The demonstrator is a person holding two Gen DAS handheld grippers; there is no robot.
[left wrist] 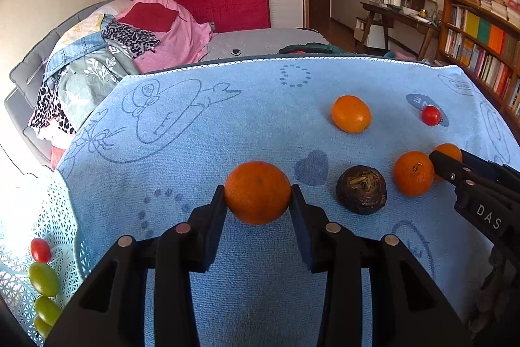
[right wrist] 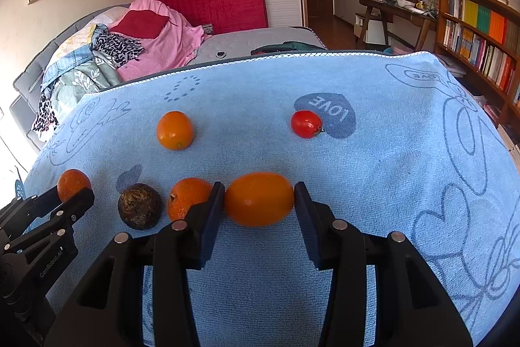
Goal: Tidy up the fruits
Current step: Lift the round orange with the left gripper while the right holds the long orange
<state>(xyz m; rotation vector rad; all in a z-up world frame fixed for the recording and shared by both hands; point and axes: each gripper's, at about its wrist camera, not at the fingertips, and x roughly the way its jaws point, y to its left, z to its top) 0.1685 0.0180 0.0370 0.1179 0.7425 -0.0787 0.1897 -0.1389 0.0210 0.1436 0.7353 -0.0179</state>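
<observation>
My left gripper (left wrist: 258, 200) is shut on a round mandarin (left wrist: 257, 181), with both pads pressed to its sides low over the blue towel (left wrist: 227, 126). My right gripper (right wrist: 259, 207) is shut on an oval orange fruit (right wrist: 259, 194). Between them on the towel lie a dark brown fruit (left wrist: 361, 189) and a second mandarin (left wrist: 413, 173). Farther back sit a small orange fruit (right wrist: 175, 129) and a red cherry tomato (right wrist: 306, 124). From the right wrist view the left gripper (right wrist: 65, 194) shows at the left edge with its mandarin (right wrist: 73, 182).
A white lattice basket (left wrist: 48, 217) at the towel's left edge holds a cherry tomato (left wrist: 40, 249) and green grapes (left wrist: 44, 278). Behind the towel is a bed piled with clothes (left wrist: 107, 54). A bookshelf (left wrist: 481, 47) and a desk (left wrist: 399, 15) stand at the right.
</observation>
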